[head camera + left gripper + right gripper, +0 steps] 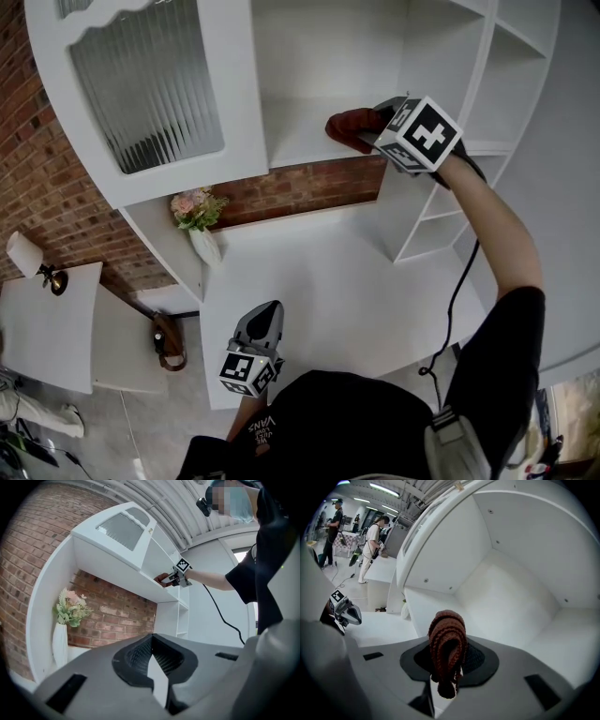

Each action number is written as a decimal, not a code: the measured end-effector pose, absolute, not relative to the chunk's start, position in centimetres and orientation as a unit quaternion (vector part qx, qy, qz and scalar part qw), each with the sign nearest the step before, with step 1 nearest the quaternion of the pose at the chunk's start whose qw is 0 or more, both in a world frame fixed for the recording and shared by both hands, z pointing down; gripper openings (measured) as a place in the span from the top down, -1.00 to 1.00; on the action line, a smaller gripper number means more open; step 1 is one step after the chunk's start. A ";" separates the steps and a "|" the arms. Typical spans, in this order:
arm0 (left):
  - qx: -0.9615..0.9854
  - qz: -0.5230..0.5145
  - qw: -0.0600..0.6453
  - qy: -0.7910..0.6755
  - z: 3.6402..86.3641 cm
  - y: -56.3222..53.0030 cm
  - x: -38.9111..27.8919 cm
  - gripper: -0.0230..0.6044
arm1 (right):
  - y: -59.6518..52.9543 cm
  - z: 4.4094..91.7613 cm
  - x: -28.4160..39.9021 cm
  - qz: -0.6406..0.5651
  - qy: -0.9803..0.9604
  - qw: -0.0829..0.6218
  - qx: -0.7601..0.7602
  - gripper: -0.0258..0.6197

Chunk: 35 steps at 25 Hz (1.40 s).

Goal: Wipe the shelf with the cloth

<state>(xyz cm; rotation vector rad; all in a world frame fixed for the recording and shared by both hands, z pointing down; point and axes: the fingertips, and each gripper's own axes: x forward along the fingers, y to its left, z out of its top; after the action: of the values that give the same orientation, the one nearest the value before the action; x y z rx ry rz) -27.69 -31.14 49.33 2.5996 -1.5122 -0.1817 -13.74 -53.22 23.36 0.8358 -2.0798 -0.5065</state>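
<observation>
- Rust-brown and knitted, the cloth [447,641] sat bunched in folds between the jaws of the right gripper [378,125], which were clamped on its gathered part.
- Seen from the head view, it lay over the board of the white shelf [295,141], toward the right side of the open compartment. Whether it pressed on the board could not be told.
- Left gripper [152,653] hung low above the desk top [337,291], well apart from the shelf. Its jaws were drawn together at the tips with nothing between them.
- Soft, light and limp was how the cloth looked. It would likely drag and bunch rather than slide flat, and it could not break.
- Best hold, by judgement, was a pinch on the gathered middle, leaving a loose pad ahead of the jaws to meet the board. With too little overhang, the hard jaw tips might scrape the paint.
- Flowers in a vase [200,234] stood at the desk's left, well apart from the wiping.
</observation>
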 end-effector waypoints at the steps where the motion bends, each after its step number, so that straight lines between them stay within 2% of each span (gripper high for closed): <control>1: 0.862 -0.059 0.065 -0.499 49.4 -31.2 -27.5 0.90 | -53.6 23.4 -12.4 -0.198 -0.821 0.412 0.342 0.63; 14: 0.865 -0.055 0.071 -0.494 49.7 -31.6 -27.0 0.90 | -57.5 23.7 2.2 -0.158 -0.731 0.456 0.482 0.63; 24: 0.865 -0.055 0.075 -0.493 49.8 -31.4 -27.0 0.90 | -57.8 23.7 3.9 -0.179 -0.691 0.483 0.507 0.63; 27: 0.864 -0.054 0.075 -0.495 49.7 -31.0 -27.1 0.90 | -57.3 23.0 3.6 -0.185 -0.700 0.459 0.515 0.63; 35: 0.858 -0.049 0.075 -0.506 49.2 -30.2 -26.1 0.90 | -52.1 20.7 -0.2 -0.217 -0.783 0.320 0.486 0.63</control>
<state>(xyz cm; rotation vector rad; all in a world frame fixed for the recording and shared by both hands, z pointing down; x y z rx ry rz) -26.11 -30.17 49.21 2.5741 -1.5164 -0.1475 -0.16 -52.06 20.68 1.2785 -2.0590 -0.5699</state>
